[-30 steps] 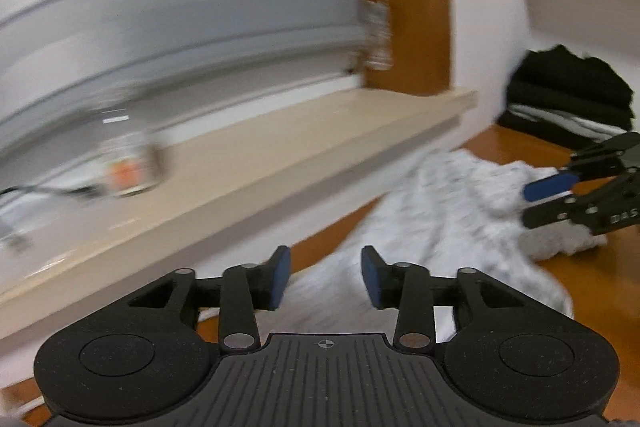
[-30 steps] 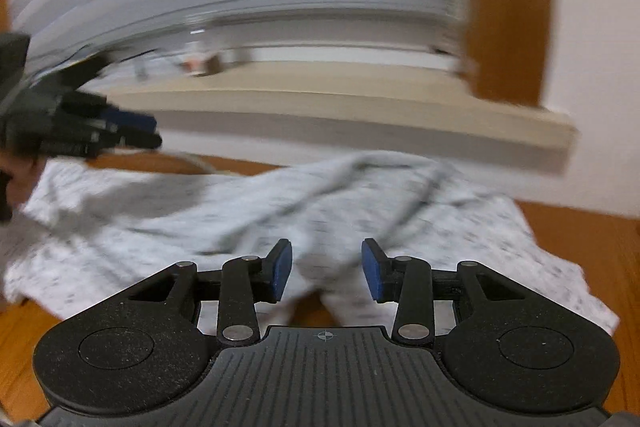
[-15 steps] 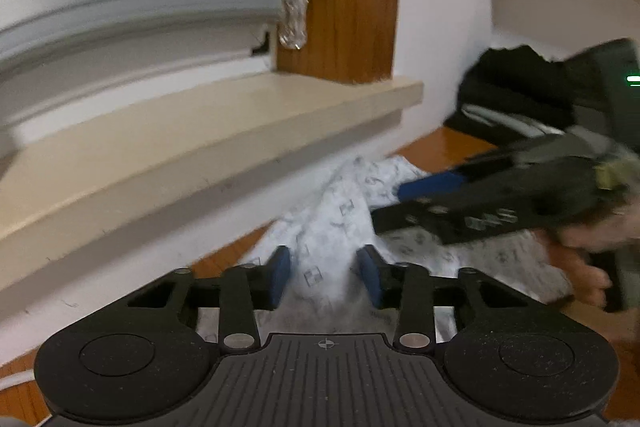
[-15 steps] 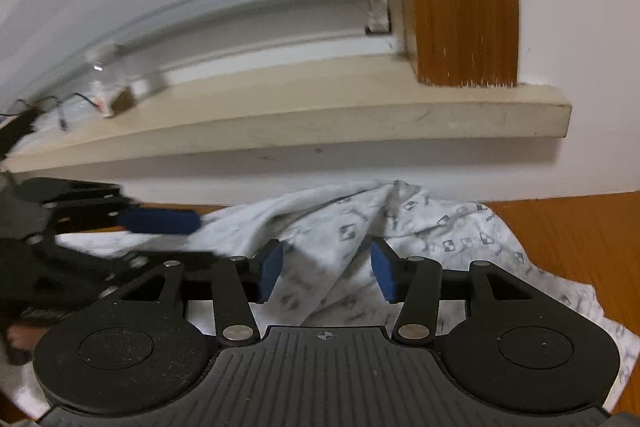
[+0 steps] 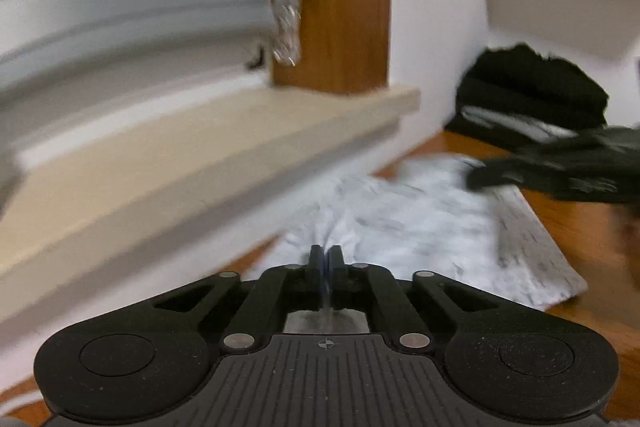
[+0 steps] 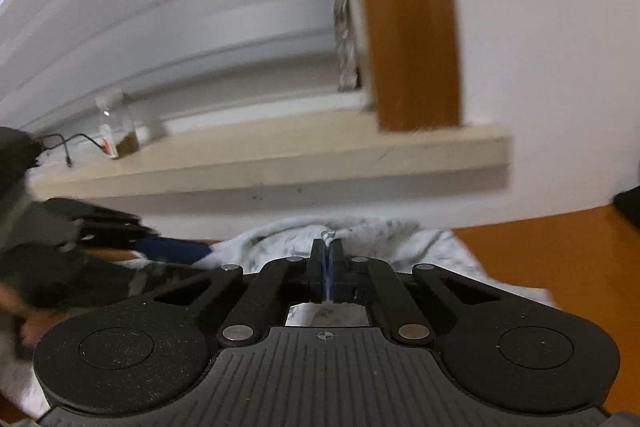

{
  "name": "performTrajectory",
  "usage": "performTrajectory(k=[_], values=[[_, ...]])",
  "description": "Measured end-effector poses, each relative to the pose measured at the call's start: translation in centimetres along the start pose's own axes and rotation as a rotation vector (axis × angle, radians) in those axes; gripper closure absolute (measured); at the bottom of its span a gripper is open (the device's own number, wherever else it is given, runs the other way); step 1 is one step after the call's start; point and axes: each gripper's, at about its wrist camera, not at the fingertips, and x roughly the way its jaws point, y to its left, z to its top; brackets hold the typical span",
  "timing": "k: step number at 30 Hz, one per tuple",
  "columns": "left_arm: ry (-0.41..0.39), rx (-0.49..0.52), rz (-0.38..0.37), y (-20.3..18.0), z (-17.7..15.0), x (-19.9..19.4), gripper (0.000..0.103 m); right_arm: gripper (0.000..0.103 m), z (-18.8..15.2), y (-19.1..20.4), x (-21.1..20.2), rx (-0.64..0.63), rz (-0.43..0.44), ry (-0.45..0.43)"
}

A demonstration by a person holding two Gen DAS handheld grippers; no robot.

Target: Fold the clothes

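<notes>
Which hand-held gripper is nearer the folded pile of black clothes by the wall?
Right. The right hand-held gripper reaches in just in front of the black clothes pile; the left hand-held gripper sits further back, shut on the white patterned garment.

My left gripper (image 5: 326, 259): matt black speckled plastic, ribbed, w/ metal pins. Garment (image 5: 420, 223): soft pale printed cloth. Tabletop (image 6: 560, 247): glossy orange wood. Sill (image 6: 280, 155): matt cream.

Garment (image 5: 420, 223) on table (image 5: 580, 227) below windowsill (image 5: 200, 155), clothes pile (image 5: 532, 99) behind.
</notes>
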Motion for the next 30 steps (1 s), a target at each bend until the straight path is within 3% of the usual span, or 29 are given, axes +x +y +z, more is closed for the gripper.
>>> performTrajectory(k=[5,8,10,14,16,20,23,24,25,27,30], values=[[-0.061,-0.05,0.042,2.4,-1.1,-3.4,0.101,0.101,-2.9,-0.9,-3.9,-0.07,-0.01,0.137],[-0.074,-0.075,0.058,3.5,-2.2,-4.3,0.101,0.093,-3.7,-1.0,-4.2,-0.091,-0.043,0.173],[-0.083,-0.088,0.055,3.9,-2.5,-4.6,0.101,0.068,-3.0,-1.2,-4.1,-0.079,-0.076,0.156],[-0.117,-0.073,0.057,3.7,-2.3,-5.1,0.101,0.052,-1.5,-1.8,-1.2,-0.045,-0.137,0.142],[-0.128,-0.079,0.056,3.8,-2.4,-5.3,0.101,0.048,-1.0,-2.3,0.8,-0.022,-0.158,0.151],[-0.153,-0.111,0.065,4.4,-2.3,-5.5,0.101,0.048,-0.7,-4.1,5.8,0.057,-0.201,0.188],[-0.154,-0.118,0.068,4.6,-2.4,-5.7,0.101,0.053,-0.7,-4.8,7.6,0.082,-0.184,0.198],[-0.153,-0.112,0.073,4.5,-2.4,-5.7,0.101,0.069,-0.8,-5.0,8.0,0.08,-0.175,0.201],[-0.152,-0.108,0.076,4.5,-2.4,-5.7,0.101,0.097,-0.8,-5.0,7.9,0.066,-0.174,0.203],[-0.149,-0.105,0.07,4.4,-2.5,-5.6,0.101,0.099,-0.8,-5.0,7.4,0.032,-0.177,0.208],[-0.143,-0.1,0.061,4.3,-2.6,-5.5,0.101,0.1,-0.3,-5.0,3.5,-0.013,-0.21,0.157]])
